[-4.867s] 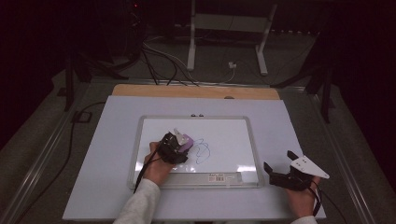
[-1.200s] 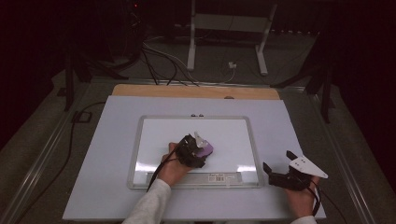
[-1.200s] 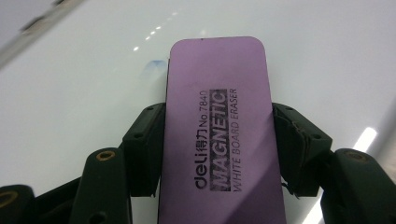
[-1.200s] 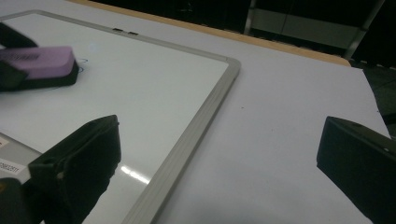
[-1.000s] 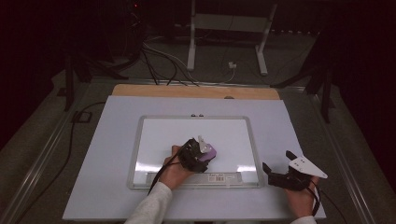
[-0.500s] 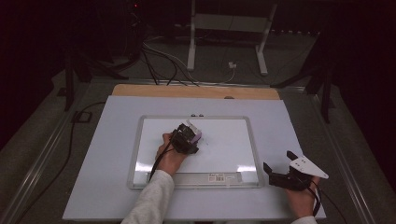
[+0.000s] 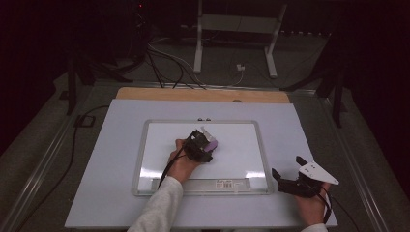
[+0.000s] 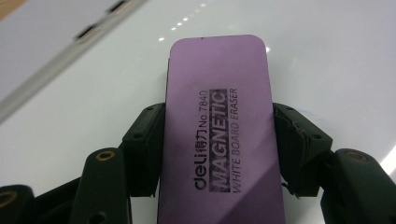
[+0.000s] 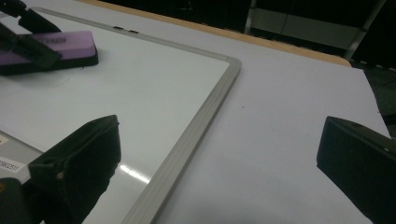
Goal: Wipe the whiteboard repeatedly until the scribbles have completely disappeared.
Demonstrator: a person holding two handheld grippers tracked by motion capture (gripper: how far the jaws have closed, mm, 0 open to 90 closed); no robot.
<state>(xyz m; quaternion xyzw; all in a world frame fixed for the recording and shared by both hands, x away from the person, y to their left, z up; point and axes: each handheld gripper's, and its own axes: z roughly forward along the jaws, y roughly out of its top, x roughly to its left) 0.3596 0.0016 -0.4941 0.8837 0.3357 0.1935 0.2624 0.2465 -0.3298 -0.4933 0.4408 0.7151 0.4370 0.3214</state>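
I count one purple eraser [image 8: 219,135], one whiteboard [image 7: 241,159] and two tongs. My left tongs [image 7: 203,145] are clamped on the eraser's long sides, pressing it flat on the board's upper middle. My right tongs [image 7: 285,182] gape wide, holding nothing, on the surface [image 7: 300,125] just beside the board's right frame.

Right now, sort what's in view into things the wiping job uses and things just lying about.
In use:
- purple eraser, clamped in the left hand-held gripper
- whiteboard it rests on

Not in use:
- right hand-held gripper, open, resting on the table beside the board
- white metal stand behind the table
- cables on the floor
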